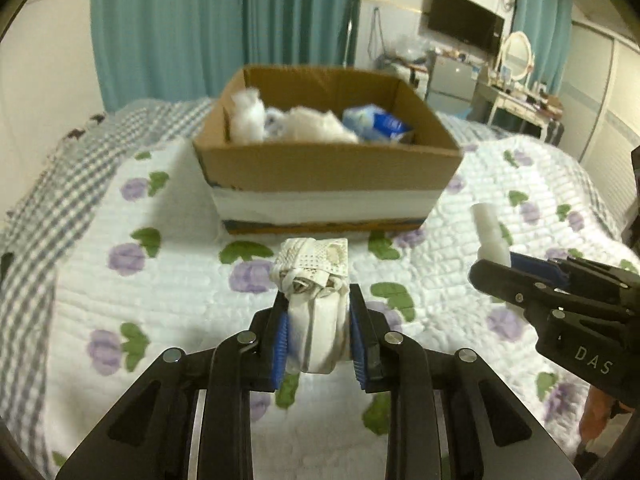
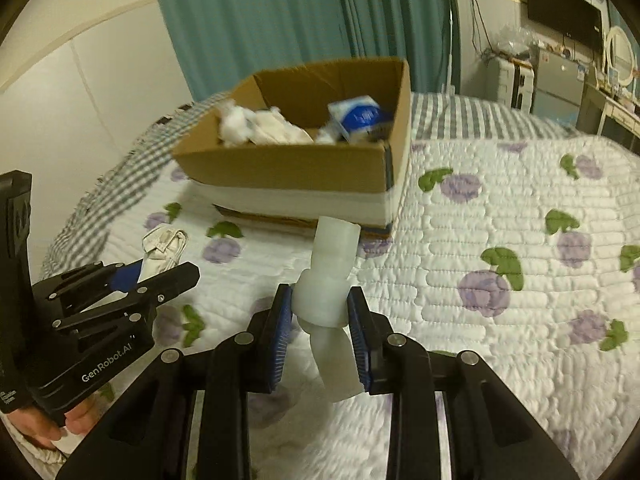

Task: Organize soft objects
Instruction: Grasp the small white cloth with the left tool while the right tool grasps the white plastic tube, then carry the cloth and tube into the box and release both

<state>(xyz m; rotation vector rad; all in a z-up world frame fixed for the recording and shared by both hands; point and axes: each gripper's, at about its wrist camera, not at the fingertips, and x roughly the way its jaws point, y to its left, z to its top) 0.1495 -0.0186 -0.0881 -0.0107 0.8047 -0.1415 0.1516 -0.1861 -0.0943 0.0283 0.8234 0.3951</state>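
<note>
Rolled white mesh bundle (image 1: 316, 300) pinched between my left fingers (image 1: 282, 336), pointing forward. Translucent white knotted roll (image 2: 326, 284) clamped between my right fingers (image 2: 358, 336). Open cardboard box (image 1: 320, 172) ahead, holding white fluff and a blue pack.

We held the left tool (image 1: 318, 332) level and pointing forward, its blue pads (image 1: 280, 344) pressed against a white bundle (image 1: 316, 300) between them. The right tool (image 2: 320, 320) sat just beside it, angled slightly inward, pads clamped on a white roll (image 2: 330, 280). Our left hand (image 2: 60, 428) gripped the handle below.

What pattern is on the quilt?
White quilt with purple flowers and green leaves; clearest in the right wrist view.
</note>
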